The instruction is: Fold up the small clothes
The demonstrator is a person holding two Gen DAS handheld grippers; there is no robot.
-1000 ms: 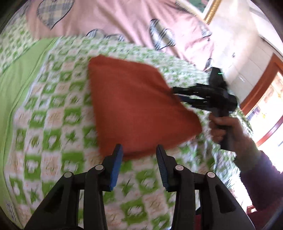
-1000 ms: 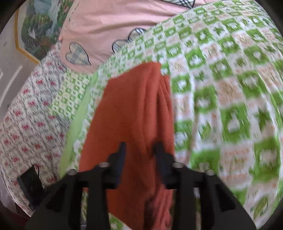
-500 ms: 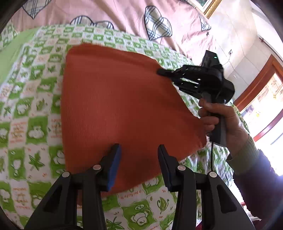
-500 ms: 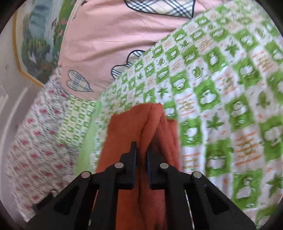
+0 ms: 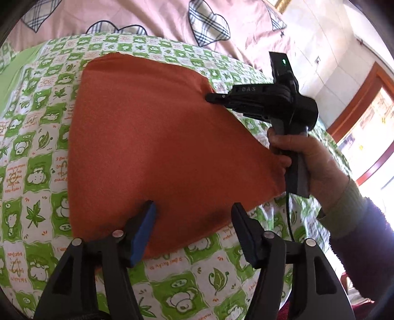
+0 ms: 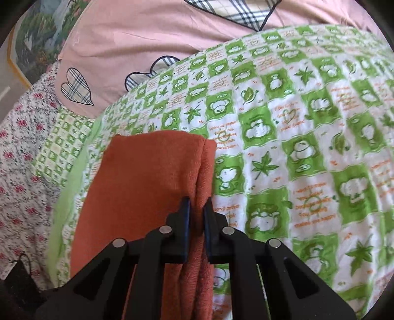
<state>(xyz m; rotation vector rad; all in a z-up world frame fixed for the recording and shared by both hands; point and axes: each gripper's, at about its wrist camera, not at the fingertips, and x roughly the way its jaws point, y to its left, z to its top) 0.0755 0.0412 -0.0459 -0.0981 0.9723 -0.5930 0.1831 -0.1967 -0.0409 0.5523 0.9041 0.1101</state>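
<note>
The orange cloth (image 5: 157, 147) lies folded and flat on the green-and-white checked bedspread (image 5: 37, 157), with a pink cover bearing plaid hearts (image 5: 157, 22) beyond its far side.

The left gripper (image 5: 194, 229) hovers at the near edge of the cloth, its blue-padded fingers (image 5: 142, 231) spread wide and holding nothing.

The right gripper (image 6: 196, 209) has its jaws drawn close together, pinching the layered right-hand edge of the cloth; a stacked fold of fabric passes between them. In the left wrist view its tip meets the far right corner of the cloth, and the person's right hand (image 5: 307, 160) grips its handle.

The cloth appears to be two or more layers thick at that edge, though the exact count is unclear.
</note>
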